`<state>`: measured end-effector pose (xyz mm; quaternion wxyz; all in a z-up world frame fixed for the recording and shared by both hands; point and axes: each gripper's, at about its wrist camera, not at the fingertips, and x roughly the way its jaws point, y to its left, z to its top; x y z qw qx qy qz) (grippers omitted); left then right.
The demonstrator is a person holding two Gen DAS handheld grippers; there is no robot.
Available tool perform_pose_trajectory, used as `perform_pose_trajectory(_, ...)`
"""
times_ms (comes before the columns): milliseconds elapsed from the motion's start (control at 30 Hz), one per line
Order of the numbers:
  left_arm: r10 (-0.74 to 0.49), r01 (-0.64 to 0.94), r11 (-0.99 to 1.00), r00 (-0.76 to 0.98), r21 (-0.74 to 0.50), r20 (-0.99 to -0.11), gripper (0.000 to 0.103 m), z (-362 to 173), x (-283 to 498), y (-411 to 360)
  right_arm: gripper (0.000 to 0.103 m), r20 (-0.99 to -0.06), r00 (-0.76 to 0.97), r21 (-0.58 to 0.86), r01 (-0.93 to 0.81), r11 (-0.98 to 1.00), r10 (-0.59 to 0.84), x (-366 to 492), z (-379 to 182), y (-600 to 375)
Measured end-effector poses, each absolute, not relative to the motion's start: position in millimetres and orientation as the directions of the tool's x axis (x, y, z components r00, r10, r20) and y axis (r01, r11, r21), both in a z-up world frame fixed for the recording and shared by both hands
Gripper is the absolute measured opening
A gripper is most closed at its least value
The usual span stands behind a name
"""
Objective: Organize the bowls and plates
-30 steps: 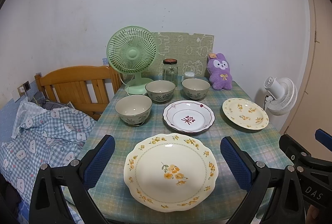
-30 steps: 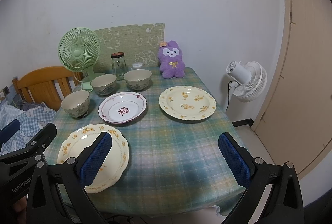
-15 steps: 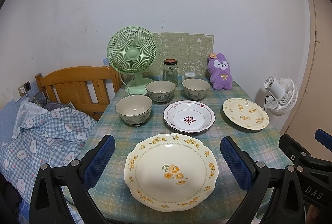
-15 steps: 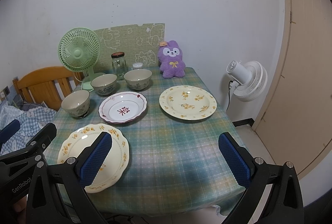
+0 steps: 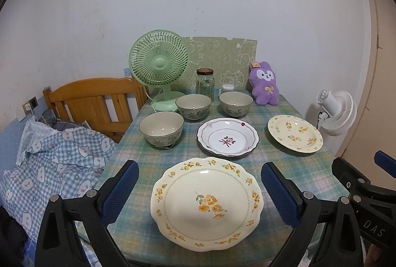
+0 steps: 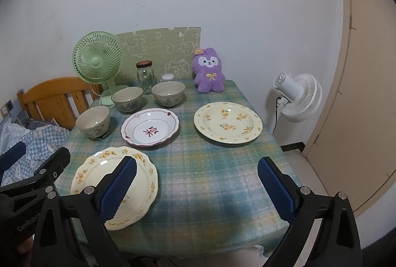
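Both grippers hang above the near edge of the table (image 6: 212,175), and each one is wide open and holds nothing. Between the fingers of the left gripper (image 5: 199,192) lies the scalloped plate (image 5: 206,202) with yellow flowers, flat on the checked cloth. The right gripper (image 6: 196,185) is over bare cloth, to the right of this plate. Further back stand a white plate (image 5: 227,139) with red rim, a second yellow plate (image 5: 294,133) at the right, and three bowls (image 5: 160,128). At the wall are a green fan (image 5: 159,64), a jar (image 5: 205,84) and a purple toy (image 5: 264,86).

We find bare desk (image 6: 217,182) at the near right, while bowls (image 5: 161,129), plates (image 5: 227,137), a jar (image 5: 205,84) and a fan (image 5: 158,64) crowd the back.
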<state>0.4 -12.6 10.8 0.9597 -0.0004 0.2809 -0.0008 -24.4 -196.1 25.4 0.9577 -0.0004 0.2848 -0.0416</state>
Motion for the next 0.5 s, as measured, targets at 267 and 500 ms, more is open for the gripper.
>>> perform_pose_trajectory(267, 0.009, 0.005, 1.0, 0.84, 0.024, -0.543, 0.094, 5.6, 10.6, -5.5, 0.099, -0.56, 0.826, 0.004, 0.077, 0.997, -0.061, -5.2, 25.3, -185.2)
perform_pose_trajectory(500, -0.034, 0.036, 0.999, 0.817, -0.007, -0.576, 0.082, -3.0, 33.2, 8.3, 0.094, -0.592, 0.804, -0.016, 0.05, 0.999, -0.049, 21.9, 20.0, -161.1)
